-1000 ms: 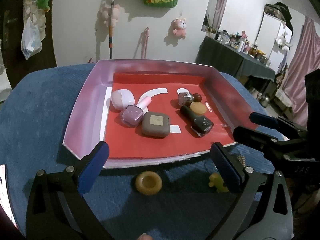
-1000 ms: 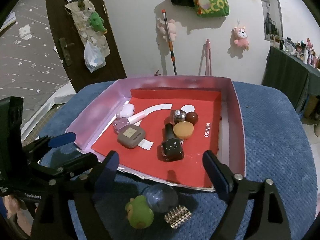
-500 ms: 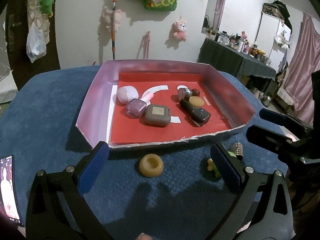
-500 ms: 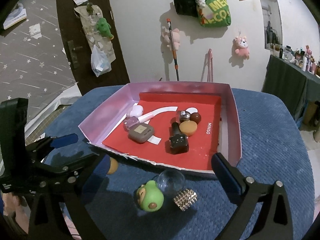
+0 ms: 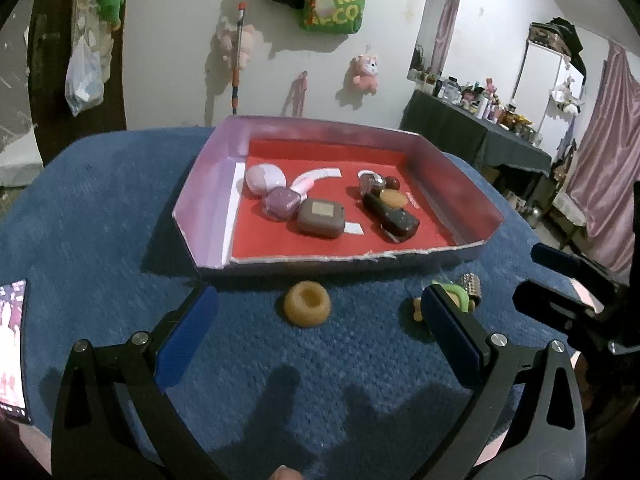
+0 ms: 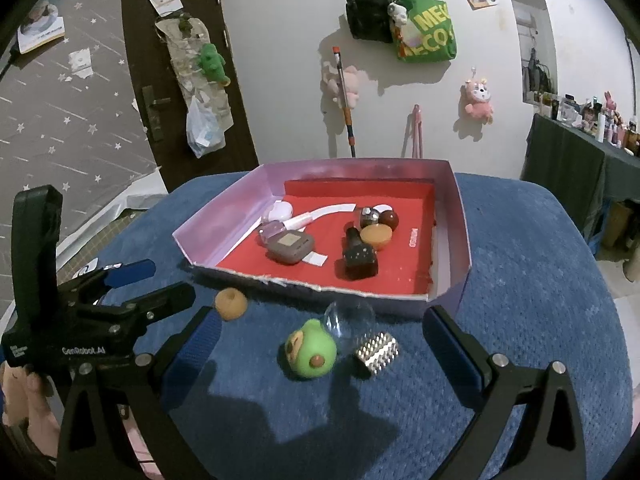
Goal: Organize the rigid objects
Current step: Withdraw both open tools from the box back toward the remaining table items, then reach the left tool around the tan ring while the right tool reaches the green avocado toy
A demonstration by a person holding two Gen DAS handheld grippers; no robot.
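Observation:
A pink box with a red floor sits on the blue cushion and holds several small items, among them a brown case and a dark bottle. In front of it lie a tan ring, a green frog toy, a clear ball and a studded silver cube. My left gripper is open and empty, just short of the ring. My right gripper is open and empty around the frog, ball and cube. The box and ring also show in the right wrist view.
A phone lies at the cushion's left edge. The right gripper's fingers show at the right of the left wrist view, and the left gripper's body at the left of the right wrist view. A dark table stands behind.
Both grippers have pulled back from the box and risen, so the box looks smaller and farther. The loose items in front now sit between the open fingers. Nothing was grasped.

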